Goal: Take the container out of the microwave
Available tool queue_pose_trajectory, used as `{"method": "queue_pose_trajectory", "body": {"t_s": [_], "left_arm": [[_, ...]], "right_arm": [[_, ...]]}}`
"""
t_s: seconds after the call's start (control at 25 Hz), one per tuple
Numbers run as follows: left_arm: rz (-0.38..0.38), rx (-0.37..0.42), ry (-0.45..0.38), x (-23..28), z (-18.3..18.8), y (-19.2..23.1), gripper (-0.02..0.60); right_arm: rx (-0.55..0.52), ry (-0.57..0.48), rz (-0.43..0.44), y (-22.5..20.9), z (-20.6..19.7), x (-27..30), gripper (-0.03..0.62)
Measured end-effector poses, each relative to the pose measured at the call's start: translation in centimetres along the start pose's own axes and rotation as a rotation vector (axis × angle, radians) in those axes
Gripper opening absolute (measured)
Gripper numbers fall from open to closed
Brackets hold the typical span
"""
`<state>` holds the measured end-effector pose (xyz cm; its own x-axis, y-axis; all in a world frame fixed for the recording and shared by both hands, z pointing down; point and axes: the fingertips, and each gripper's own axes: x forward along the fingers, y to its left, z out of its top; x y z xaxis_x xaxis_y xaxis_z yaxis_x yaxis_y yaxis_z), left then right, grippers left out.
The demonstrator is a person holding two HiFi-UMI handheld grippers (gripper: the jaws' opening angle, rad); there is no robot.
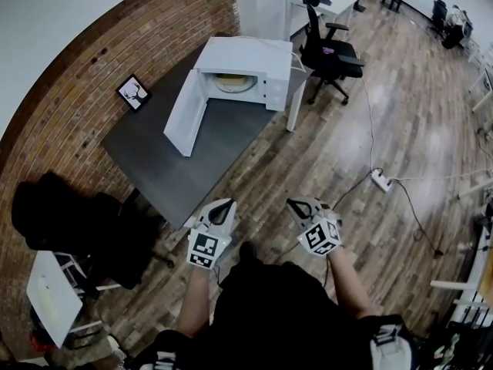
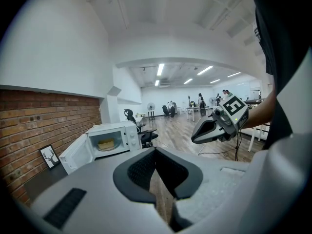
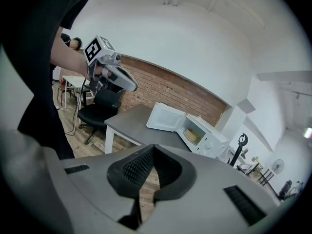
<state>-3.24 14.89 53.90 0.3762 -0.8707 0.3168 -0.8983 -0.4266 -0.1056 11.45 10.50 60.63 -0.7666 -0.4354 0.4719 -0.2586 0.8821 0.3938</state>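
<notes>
A white microwave (image 1: 245, 62) stands at the far end of a dark grey table (image 1: 166, 168), its door (image 1: 185, 116) swung wide open. Inside it sits a pale yellow container (image 1: 233, 82), also seen in the left gripper view (image 2: 106, 144) and the right gripper view (image 3: 193, 135). My left gripper (image 1: 228, 203) and right gripper (image 1: 293, 203) are side by side over the wooden floor, short of the table's near corner and well away from the microwave. Both are shut with nothing in them. Their jaws meet at the tips in their own views (image 2: 155, 151) (image 3: 153, 149).
A brick wall (image 1: 92, 60) runs behind the table, with a small framed picture (image 1: 132, 92) leaning on it. A black office chair (image 1: 331, 48) stands right of the microwave. Another dark chair (image 1: 69, 222) is at the left. A power strip (image 1: 381, 179) and cables lie on the floor.
</notes>
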Motion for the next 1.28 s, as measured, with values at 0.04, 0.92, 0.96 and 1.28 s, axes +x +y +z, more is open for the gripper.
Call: {"method": "queue_pose_trajectory", "body": {"t_s": [0.04,0.92,0.96,1.28], "left_arm": [[-0.002,-0.002,0.001,0.0,-0.2,0.5,0.002],[-0.126,0.005,-0.020,1.8,-2.7,8.7,0.002],[-0.130,0.007,-0.019,1.7,-2.9,9.0,0.002],[-0.140,-0.001,0.001,0.3,-4.7,11.3,0.002]], "right_arm": [[-0.002,0.002,-0.004,0.0,0.1,0.4,-0.002],[0.052,0.093,-0.173,-1.2,1.6,6.4,-0.002],[0.053,0.093,-0.176,-1.1,1.7,6.8,-0.002],[0.059,0.103,-0.175,0.7,2.7,9.2,-0.002]]}}
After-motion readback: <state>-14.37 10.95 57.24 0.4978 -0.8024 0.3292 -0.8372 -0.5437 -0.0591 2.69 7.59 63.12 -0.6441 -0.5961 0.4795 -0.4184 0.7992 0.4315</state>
